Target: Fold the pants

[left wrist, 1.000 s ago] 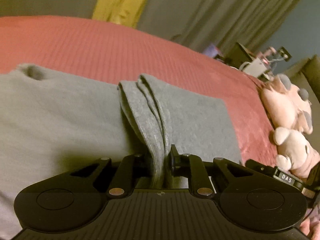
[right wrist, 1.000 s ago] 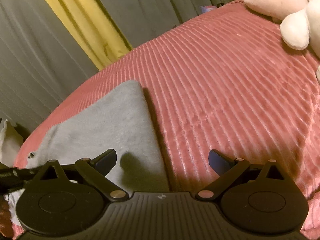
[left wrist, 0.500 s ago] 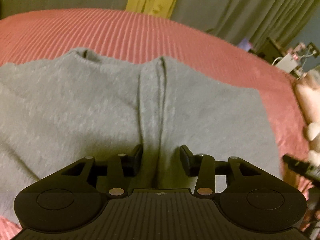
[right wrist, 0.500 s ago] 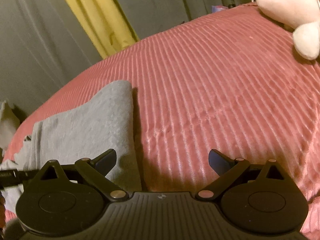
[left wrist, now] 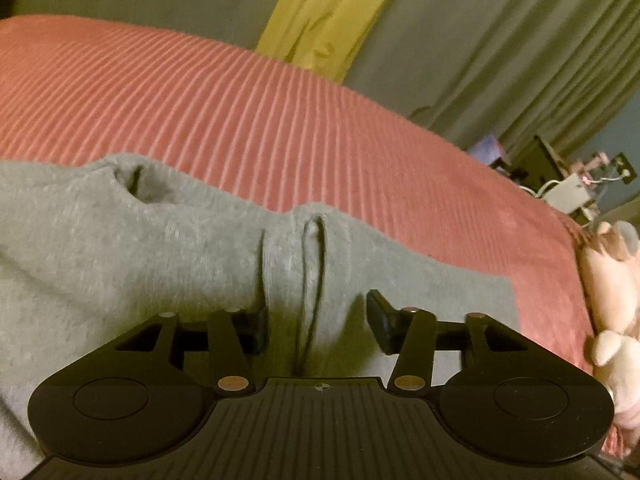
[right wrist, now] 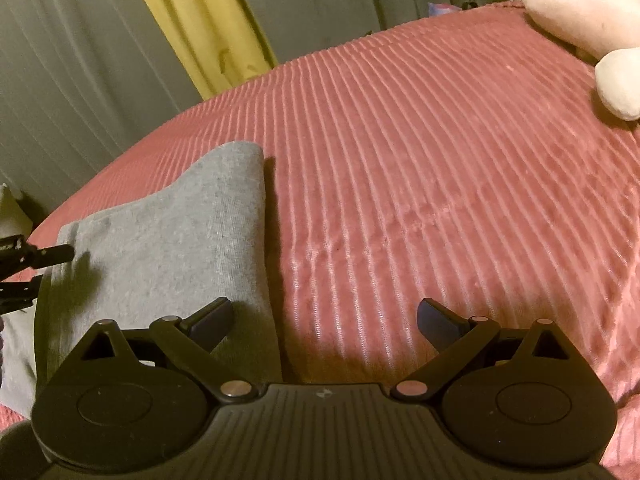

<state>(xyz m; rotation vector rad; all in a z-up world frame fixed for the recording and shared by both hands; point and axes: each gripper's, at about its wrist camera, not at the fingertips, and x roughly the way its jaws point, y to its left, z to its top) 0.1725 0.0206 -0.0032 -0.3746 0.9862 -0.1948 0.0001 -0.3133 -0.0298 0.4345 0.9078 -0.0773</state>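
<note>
So the grey pants [left wrist: 168, 264] are lying flat on the red ribbed bedspread [left wrist: 248, 120], with their folded edge running along the middle of the bed. A little ridge of bunched fabric with a seam sits right in front of the left gripper [left wrist: 318, 322]. Its jaws have just been opening, and now they stand apart either side of that ridge, not pinching it. The cloth just lies between them. Over on the other side, the right gripper [right wrist: 325, 320] is spread wide, straddling the pants' right-hand edge: one finger over the grey cloth, the other over bare bedspread, holding nothing. Pink plush toys [left wrist: 608, 280] sit at the far right edge of the bed. Behind the bed hang grey curtains [left wrist: 500, 52] with a yellow strip [left wrist: 320, 16] between them.
</note>
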